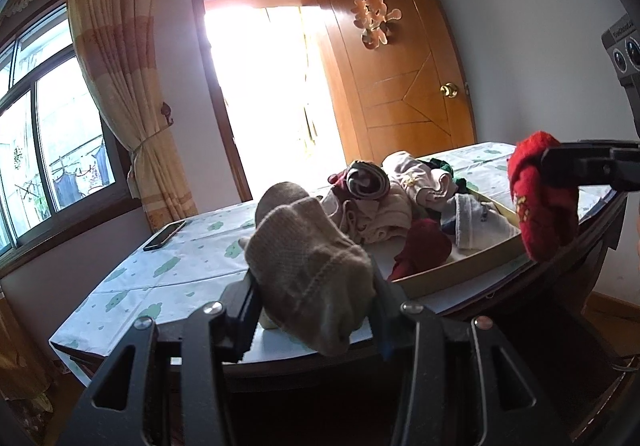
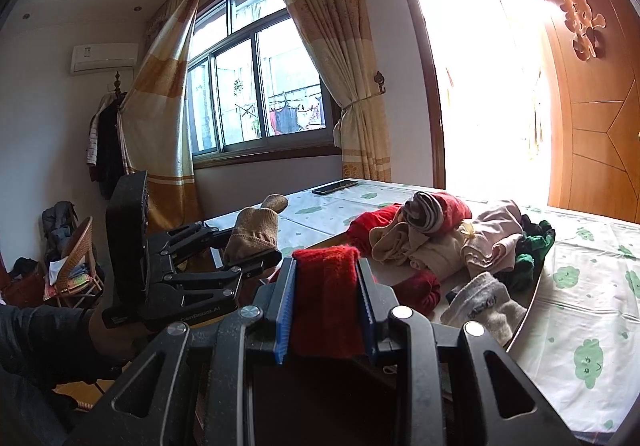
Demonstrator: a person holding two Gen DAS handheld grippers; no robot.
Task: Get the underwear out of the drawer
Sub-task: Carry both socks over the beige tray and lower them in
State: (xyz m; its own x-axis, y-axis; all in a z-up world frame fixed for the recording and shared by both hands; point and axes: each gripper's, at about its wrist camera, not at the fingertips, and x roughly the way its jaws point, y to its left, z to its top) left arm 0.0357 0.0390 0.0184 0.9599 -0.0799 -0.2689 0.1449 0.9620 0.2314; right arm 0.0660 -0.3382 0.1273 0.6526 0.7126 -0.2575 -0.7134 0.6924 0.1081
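My left gripper (image 1: 316, 310) fingers clamp a ribbed tan knit sock (image 1: 308, 266); my right gripper (image 2: 326, 306) fingers pinch a fuzzy red sock (image 2: 326, 294) above the heaped wooden drawer (image 1: 460, 266).

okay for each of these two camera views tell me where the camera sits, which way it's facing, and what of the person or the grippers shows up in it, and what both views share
Left wrist: sits behind the left gripper, clamped on a beige knit sock, looking across the table toward the open door; the right gripper enters at right.
Right wrist: sits behind the right gripper, clamped on a red sock, facing the window; the left gripper and a dark sleeve show at left.
Shared: the drawer of clothes, the phone, curtain.
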